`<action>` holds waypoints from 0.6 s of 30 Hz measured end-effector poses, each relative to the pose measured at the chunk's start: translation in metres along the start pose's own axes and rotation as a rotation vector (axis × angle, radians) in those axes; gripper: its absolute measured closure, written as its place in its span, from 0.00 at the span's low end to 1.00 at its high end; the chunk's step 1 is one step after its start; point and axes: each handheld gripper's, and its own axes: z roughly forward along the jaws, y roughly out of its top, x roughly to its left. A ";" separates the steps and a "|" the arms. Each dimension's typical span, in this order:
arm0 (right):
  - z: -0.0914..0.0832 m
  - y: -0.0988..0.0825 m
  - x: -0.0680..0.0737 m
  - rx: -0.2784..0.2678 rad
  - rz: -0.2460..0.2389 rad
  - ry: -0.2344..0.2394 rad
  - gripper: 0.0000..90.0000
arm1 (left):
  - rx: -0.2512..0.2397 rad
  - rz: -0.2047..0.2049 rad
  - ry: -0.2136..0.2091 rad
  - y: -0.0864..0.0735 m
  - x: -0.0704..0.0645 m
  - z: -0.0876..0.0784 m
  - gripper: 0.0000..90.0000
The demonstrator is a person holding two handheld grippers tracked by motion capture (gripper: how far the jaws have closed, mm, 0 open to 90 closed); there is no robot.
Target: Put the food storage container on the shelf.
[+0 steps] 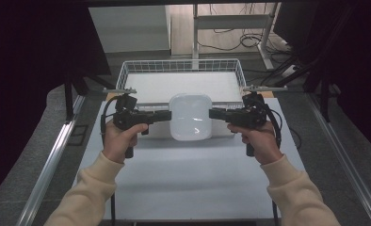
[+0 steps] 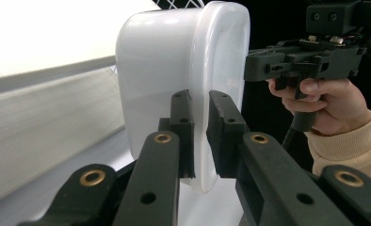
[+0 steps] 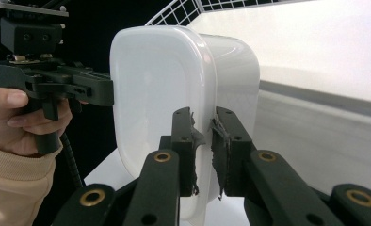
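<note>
White plastic tub (image 1: pixel 190 117) held over desk (image 1: pixel 188 174), left gripper (image 1: pixel 167 115) and right gripper (image 1: pixel 213 113) fingers pinching its opposite rims.

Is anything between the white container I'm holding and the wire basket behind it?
Nothing visible. The white container is clamped at its rim by the left gripper and the right gripper, right in front of the wire basket, whose near rim and white floor look unobstructed.
</note>
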 end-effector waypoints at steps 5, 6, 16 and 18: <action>0.000 0.009 0.001 -0.004 -0.015 -0.005 0.88 | -0.008 0.007 0.004 0.007 0.000 -0.002 0.91; 0.001 0.011 0.002 -0.006 -0.016 -0.005 0.88 | -0.009 0.009 0.005 0.009 0.000 -0.003 0.91; 0.001 0.036 0.003 -0.008 -0.025 -0.003 0.88 | -0.022 0.020 0.007 0.034 0.000 -0.008 0.91; 0.002 0.043 0.003 -0.012 -0.026 -0.003 0.88 | -0.021 0.021 0.011 0.040 0.001 -0.008 0.91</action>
